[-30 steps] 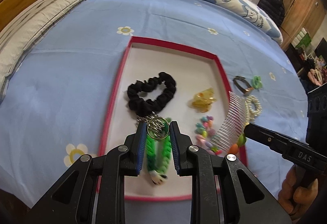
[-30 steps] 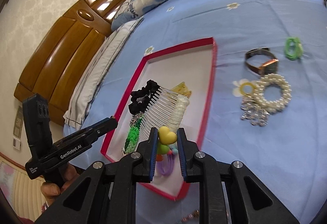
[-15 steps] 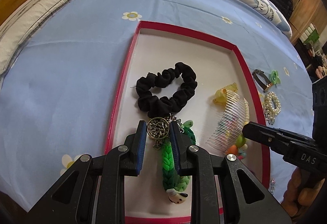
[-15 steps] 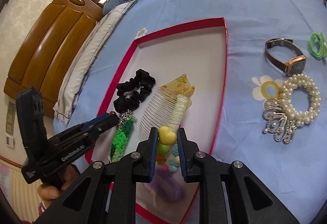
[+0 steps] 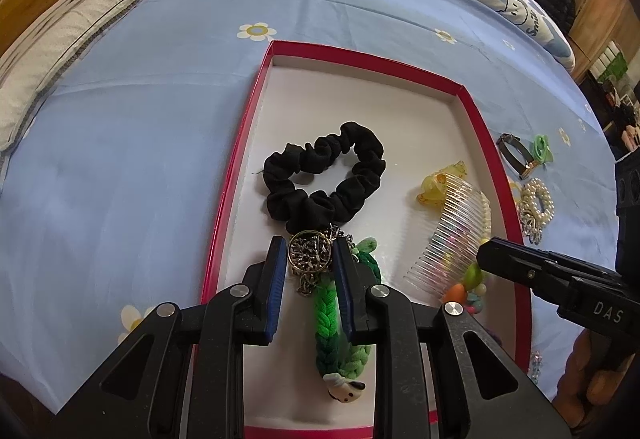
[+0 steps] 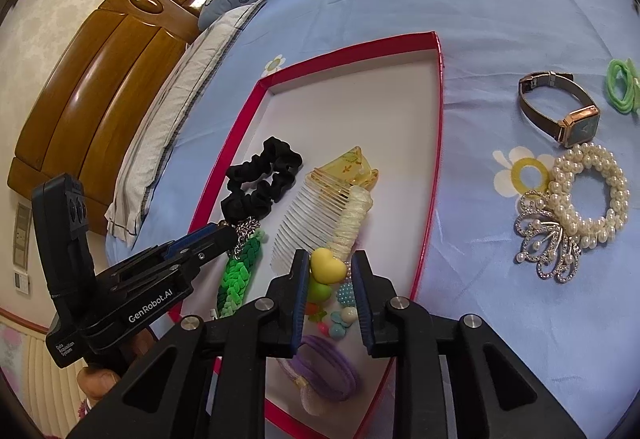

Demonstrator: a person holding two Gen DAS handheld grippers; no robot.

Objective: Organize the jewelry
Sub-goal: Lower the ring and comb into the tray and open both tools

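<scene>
A red-rimmed white tray [image 5: 476,121] lies on the blue bed sheet. My left gripper [image 5: 310,253] is shut on a metal ring [image 5: 310,254] with a chain and a green braided strap [image 5: 332,323], low over the tray's near left part, next to a black scrunchie [image 5: 324,179]. My right gripper [image 6: 330,271] has just opened around the yellow heart [image 6: 327,266] of a clear hair comb [image 6: 312,223], which lies in the tray beside a yellow hair claw [image 6: 354,167]. The right gripper [image 5: 486,259] also shows in the left wrist view.
Coloured beads [image 6: 340,315] and a purple hair tie [image 6: 324,371] lie in the tray's near end. On the sheet to the right lie a watch [image 6: 560,111], a green hair tie [image 6: 622,85], a pearl bracelet [image 6: 588,195] and a rhinestone brooch [image 6: 548,243]. Pillows and headboard stand behind.
Both grippers came down lower over the tray with their items. The comb now rests in the tray and the right jaws have parted around its yellow heart.
</scene>
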